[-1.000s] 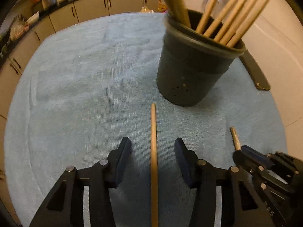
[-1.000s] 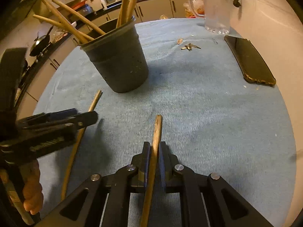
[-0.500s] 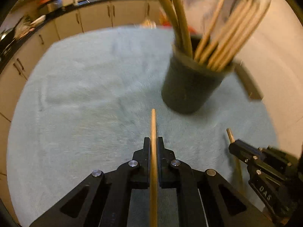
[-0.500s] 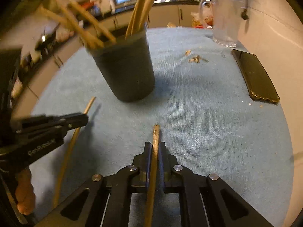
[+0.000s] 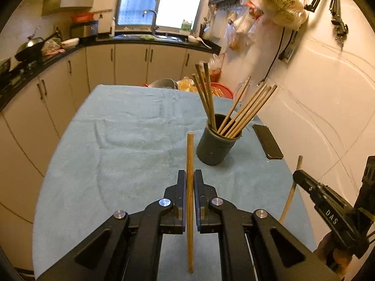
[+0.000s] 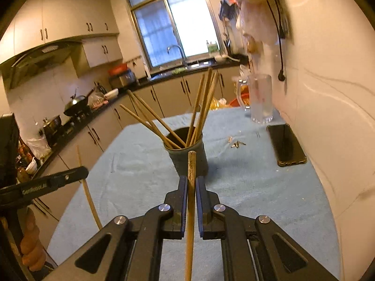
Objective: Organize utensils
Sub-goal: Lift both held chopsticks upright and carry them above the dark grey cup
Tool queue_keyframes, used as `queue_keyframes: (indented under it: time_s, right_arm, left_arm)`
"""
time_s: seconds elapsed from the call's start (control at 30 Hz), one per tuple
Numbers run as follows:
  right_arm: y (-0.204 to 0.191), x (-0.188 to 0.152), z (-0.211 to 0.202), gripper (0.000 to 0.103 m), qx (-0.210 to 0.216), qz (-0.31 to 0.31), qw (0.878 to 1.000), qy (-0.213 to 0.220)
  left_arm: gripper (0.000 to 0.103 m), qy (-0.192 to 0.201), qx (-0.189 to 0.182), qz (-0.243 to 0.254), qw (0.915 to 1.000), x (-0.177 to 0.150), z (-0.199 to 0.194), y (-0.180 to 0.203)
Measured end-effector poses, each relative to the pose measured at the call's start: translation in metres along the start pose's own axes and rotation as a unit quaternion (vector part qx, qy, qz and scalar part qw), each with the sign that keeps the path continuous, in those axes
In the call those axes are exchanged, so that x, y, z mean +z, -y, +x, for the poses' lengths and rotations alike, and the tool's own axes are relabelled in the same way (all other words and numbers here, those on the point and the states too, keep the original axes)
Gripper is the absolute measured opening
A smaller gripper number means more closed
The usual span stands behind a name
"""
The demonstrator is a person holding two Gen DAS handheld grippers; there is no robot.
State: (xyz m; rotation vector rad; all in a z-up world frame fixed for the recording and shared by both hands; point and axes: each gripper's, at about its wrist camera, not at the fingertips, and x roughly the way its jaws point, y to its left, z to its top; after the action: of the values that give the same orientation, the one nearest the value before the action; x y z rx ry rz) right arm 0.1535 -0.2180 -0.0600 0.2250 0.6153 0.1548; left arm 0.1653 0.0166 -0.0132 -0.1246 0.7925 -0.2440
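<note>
A dark utensil holder [image 5: 216, 146] stands on the blue-green table cloth [image 5: 121, 140] with several wooden chopsticks [image 5: 246, 110] leaning in it. It also shows in the right wrist view [image 6: 188, 154]. My left gripper [image 5: 190, 175] is shut on a wooden chopstick [image 5: 190, 154] and holds it high above the table, short of the holder. My right gripper [image 6: 191, 182] is shut on another wooden chopstick [image 6: 191, 164], also raised, its tip in front of the holder. Each gripper shows at the edge of the other's view with its chopstick.
A black phone [image 5: 267, 141] lies right of the holder by the white wall. A glass mug [image 6: 260, 98] stands at the table's far end, and small keys [image 6: 236, 144] lie on the cloth. Kitchen cabinets and a sink are behind.
My left gripper closed on the chopstick that lay on the cloth. Both grippers then rose well above the table with their chopsticks, so the holder looks smaller and farther.
</note>
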Motion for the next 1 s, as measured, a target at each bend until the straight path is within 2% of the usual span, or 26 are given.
queue_keyframes:
  time_s: [0.1, 0.27, 0.43, 0.57, 0.77, 1.0]
  right_arm:
    - [0.002, -0.002, -0.011, 0.008, 0.003, 0.006, 1.000, 0.015]
    - [-0.004, -0.004, -0.036, 0.008, 0.013, -0.001, 0.999, 0.030]
    - [-0.010, -0.002, -0.059, 0.008, 0.014, 0.001, 0.998, 0.059]
    - [-0.013, 0.000, -0.080, 0.008, 0.020, 0.002, 0.997, 0.080]
    - [-0.010, 0.003, -0.097, 0.008, 0.029, 0.018, 0.994, 0.104]
    - [-0.006, 0.026, -0.109, 0.008, 0.032, 0.026, 0.990, 0.134]
  left_arm:
    - [0.006, 0.021, 0.007, -0.004, 0.9997, -0.015, -0.019, 0.000]
    - [0.006, 0.042, 0.017, -0.001, 0.9990, -0.020, -0.030, 0.003]
    - [0.006, 0.066, 0.002, -0.019, 0.9976, -0.013, -0.047, 0.002]
    - [0.006, 0.084, -0.005, -0.017, 0.9963, -0.009, -0.064, 0.008]
    - [0.006, 0.100, -0.008, -0.011, 0.9949, 0.000, -0.068, 0.019]
    - [0.006, 0.120, -0.023, -0.002, 0.9925, 0.031, -0.072, 0.033]
